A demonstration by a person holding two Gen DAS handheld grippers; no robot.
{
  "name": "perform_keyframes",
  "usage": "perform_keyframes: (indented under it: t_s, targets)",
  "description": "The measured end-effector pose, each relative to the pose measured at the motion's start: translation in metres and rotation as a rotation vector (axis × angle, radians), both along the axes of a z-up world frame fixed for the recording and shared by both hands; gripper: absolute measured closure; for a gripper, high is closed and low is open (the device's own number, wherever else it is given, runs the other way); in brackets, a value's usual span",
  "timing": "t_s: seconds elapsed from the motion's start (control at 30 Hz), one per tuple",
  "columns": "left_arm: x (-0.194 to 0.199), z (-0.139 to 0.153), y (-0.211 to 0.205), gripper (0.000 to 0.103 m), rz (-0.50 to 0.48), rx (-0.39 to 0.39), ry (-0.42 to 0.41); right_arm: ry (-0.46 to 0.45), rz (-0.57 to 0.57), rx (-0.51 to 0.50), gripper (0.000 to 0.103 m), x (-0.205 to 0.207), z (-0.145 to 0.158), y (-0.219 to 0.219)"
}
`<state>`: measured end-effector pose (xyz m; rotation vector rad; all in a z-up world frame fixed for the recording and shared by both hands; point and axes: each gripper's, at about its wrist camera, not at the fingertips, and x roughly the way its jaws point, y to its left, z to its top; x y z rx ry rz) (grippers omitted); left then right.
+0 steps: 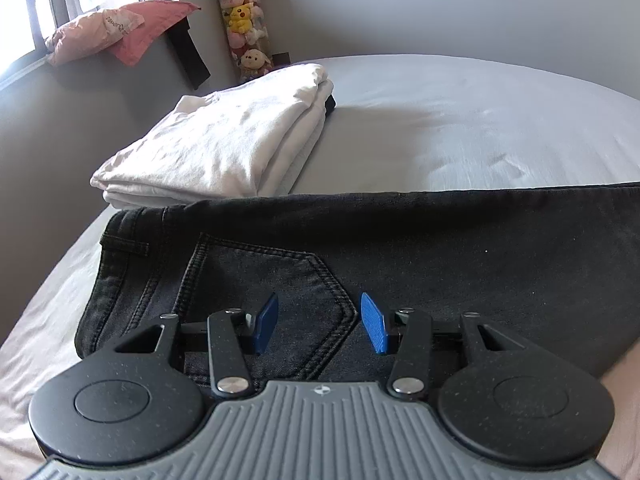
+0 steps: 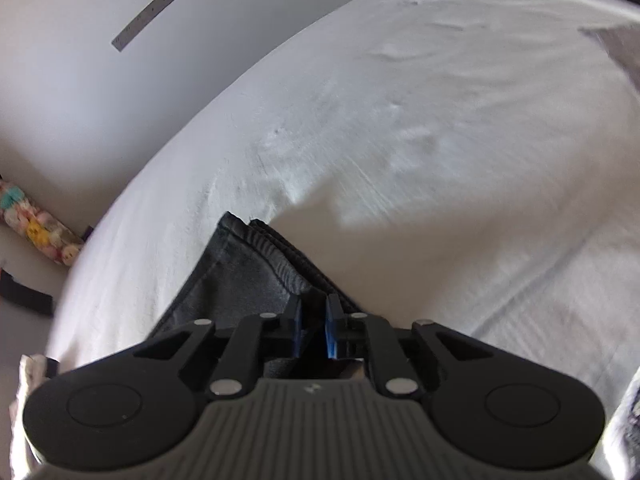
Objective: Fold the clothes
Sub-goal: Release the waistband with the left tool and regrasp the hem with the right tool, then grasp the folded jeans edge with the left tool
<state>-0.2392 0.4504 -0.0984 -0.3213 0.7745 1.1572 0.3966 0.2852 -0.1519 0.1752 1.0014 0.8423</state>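
Left gripper: we have the blue pads spread wide, nothing held, hovering over the back pocket of the black jeans, which lie flat across the bed, lower half of frame. Right gripper: pads nearly together, pinching the jeans' hem at lower centre. Folded white clothes sit upper left, touching the waistband edge.

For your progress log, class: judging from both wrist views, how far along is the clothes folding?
Done: a folded white stack sits on the bed. In hand: the black jeans lie flat across the bed; the right gripper is shut on their hem end, while the left gripper hovers open over the back pocket. Left: folding the jeans themselves.
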Motion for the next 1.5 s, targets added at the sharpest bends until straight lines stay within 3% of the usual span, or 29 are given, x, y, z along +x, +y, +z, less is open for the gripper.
perform_keyframes:
  t_s: [0.13,0.37,0.53,0.7,0.8,0.93,1.07,1.17,1.27,1.3,1.43,1.5]
  targets:
    - [0.001,-0.003,0.000,0.049,-0.034,-0.032,-0.013,0.015,-0.035,-0.020,0.091,0.000,-0.018,-0.002]
    - [-0.001,0.005,-0.014,0.050,-0.099,-0.067,-0.046,-0.022,-0.015,0.055,0.079,-0.026,-0.002,-0.021]
    - [-0.005,0.012,-0.026,0.050,-0.135,-0.115,-0.079,0.052,0.014,0.147,0.078,-0.089,-0.001,-0.035]
    - [-0.013,0.013,-0.045,0.053,-0.173,-0.220,-0.119,0.127,0.101,0.166,0.078,-0.161,-0.009,-0.032]
    - [-0.011,0.012,-0.054,0.053,-0.219,-0.299,-0.130,0.044,0.228,0.104,0.077,-0.198,-0.009,-0.024]
    - [0.006,0.003,-0.064,0.053,-0.265,-0.346,-0.029,-0.115,0.350,0.062,0.073,-0.223,-0.004,-0.016]
    - [0.018,-0.013,-0.060,0.053,-0.251,-0.412,0.041,-0.126,0.388,0.103,0.068,-0.228,-0.005,-0.018]
    - [0.017,-0.028,-0.049,0.053,-0.199,-0.476,0.025,-0.132,0.432,0.112,0.067,-0.235,-0.007,-0.016]
    - [0.018,-0.036,-0.041,0.053,-0.167,-0.480,-0.003,-0.117,0.510,0.122,0.063,-0.244,-0.009,-0.011]
    - [0.018,-0.038,-0.039,0.054,-0.157,-0.477,-0.011,-0.115,0.541,0.121,0.063,-0.249,-0.010,-0.008]
    - [0.013,-0.035,-0.031,0.077,-0.103,-0.447,-0.054,-0.122,0.653,0.104,0.061,-0.267,-0.012,0.003]
    - [0.007,-0.027,-0.031,0.083,-0.093,-0.406,-0.100,-0.121,0.698,0.090,0.061,-0.276,-0.015,0.010]
